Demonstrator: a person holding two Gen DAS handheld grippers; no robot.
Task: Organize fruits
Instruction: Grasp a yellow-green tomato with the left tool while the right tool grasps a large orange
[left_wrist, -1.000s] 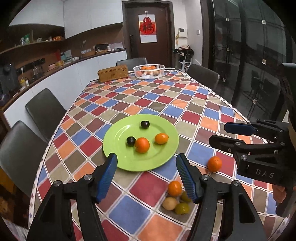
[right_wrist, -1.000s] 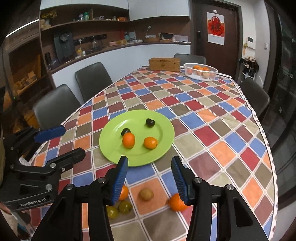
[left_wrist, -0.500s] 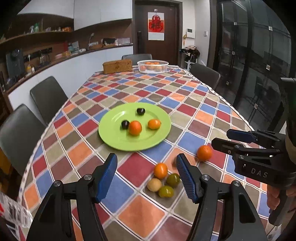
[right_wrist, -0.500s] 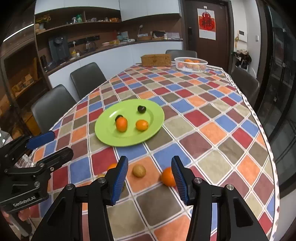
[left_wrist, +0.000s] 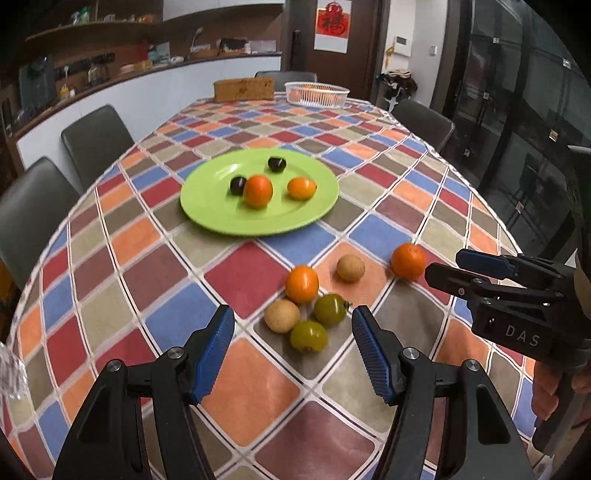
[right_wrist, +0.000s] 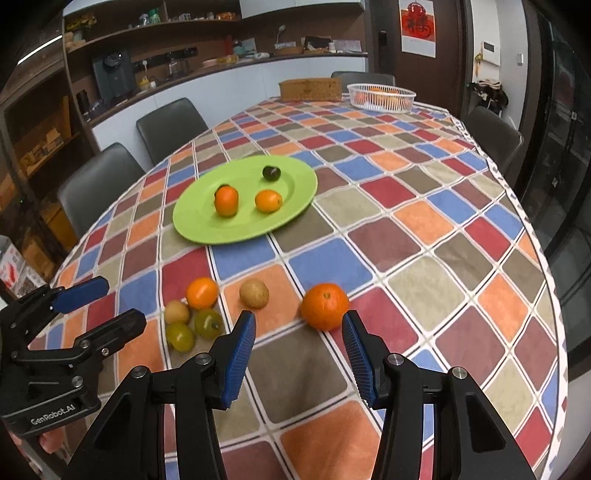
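Both hand-held grippers are empty, jaws apart: left hand-held gripper over the green fruit cluster, right hand-held gripper near the orange on the tabletop. I'd center on one fruit (they roll!), squeeze gently, then head for the green plate.

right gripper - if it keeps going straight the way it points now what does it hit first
Most likely the big orange, which sits just beyond the open right gripper and slightly toward its right finger. Nothing lies between them, though the exact depth is hard to judge.

Four fruits on one green plate, six loose fruits on the tablecloth, one white basket.
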